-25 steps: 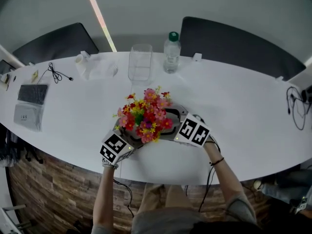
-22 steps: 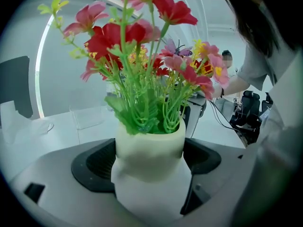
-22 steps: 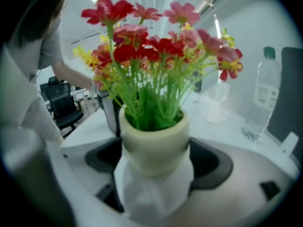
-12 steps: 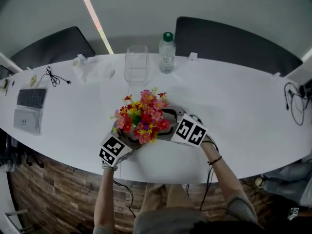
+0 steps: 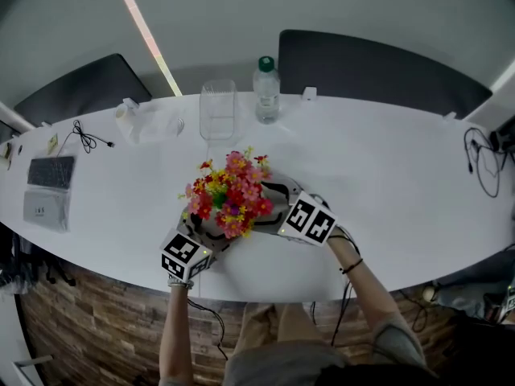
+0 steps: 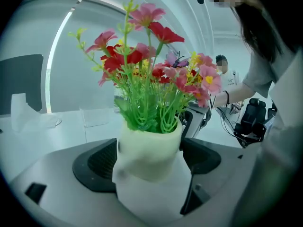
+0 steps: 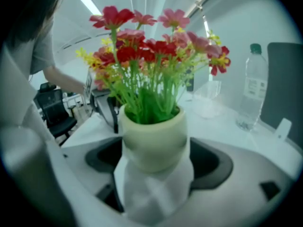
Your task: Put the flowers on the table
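White oval table (image 5: 386,175), wood panelling (image 5: 88,312) below its near edge. At front middle, red, pink and yellow flowers (image 5: 229,193), upright in a cream pot (image 6: 149,148). Clamped from two sides by left gripper (image 5: 205,236) and right gripper (image 5: 278,207), jaws of each pressed against the pot's sides. Cannot tell whether the pot's base touches the tabletop. Further back, clear glass (image 5: 217,109) and bottle (image 5: 266,91) side by side. Far left, keyboard (image 5: 50,171) and cable (image 5: 84,135). Beyond the table, dark chairs (image 5: 378,63) and a light strip (image 5: 149,34).

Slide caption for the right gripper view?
Right gripper clamps a pale pot of red and pink flowers; water bottle behind.
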`<move>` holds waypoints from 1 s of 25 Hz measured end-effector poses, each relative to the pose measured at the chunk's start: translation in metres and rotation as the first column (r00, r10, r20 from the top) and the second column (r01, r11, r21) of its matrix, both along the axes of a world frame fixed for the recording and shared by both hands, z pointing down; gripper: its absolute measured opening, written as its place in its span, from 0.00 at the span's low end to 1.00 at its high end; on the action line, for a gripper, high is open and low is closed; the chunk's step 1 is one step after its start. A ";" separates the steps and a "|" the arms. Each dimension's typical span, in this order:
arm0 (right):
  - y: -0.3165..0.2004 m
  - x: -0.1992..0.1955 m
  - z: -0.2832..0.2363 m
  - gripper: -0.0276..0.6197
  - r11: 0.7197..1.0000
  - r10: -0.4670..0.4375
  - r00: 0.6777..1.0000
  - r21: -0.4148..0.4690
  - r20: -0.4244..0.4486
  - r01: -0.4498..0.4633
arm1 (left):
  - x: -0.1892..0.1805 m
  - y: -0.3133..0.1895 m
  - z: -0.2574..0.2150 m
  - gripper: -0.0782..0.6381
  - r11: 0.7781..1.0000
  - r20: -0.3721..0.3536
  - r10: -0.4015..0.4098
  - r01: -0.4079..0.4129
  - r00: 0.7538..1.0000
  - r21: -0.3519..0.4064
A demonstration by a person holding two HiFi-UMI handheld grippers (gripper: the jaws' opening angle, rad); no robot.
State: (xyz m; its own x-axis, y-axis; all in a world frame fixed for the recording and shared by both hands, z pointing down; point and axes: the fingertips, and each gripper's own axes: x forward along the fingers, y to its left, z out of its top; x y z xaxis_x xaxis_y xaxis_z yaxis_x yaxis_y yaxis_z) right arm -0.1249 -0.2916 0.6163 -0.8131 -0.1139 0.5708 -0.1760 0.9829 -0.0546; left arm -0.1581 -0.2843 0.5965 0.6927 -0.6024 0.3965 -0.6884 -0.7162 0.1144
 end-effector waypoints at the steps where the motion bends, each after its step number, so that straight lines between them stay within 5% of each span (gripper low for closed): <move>1: 0.000 0.002 -0.001 0.72 1.000 0.011 1.000 -0.001 0.003 -0.011 | 0.000 0.001 0.000 0.73 1.000 -0.001 -0.004 0.004 1.000 -0.002; 17: 0.009 0.023 -0.015 0.71 0.991 0.129 0.990 -0.029 0.050 -0.127 | -0.011 0.024 -0.005 0.72 0.987 -0.098 -0.160 0.155 0.982 -0.048; 25: 0.020 0.031 -0.027 0.52 0.984 0.176 0.981 -0.042 0.087 -0.173 | -0.004 0.043 -0.010 0.64 0.981 -0.123 -0.192 0.186 0.974 -0.061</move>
State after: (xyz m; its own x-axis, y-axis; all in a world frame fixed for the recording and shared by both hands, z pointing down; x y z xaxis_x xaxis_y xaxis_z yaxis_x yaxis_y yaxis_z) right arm -0.0941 -0.2713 0.5894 -0.8305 -0.2404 0.5024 -0.3377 0.9347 -0.1108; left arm -0.1624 -0.2413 0.5867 0.6149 -0.7094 0.3445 -0.7882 -0.5661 0.2412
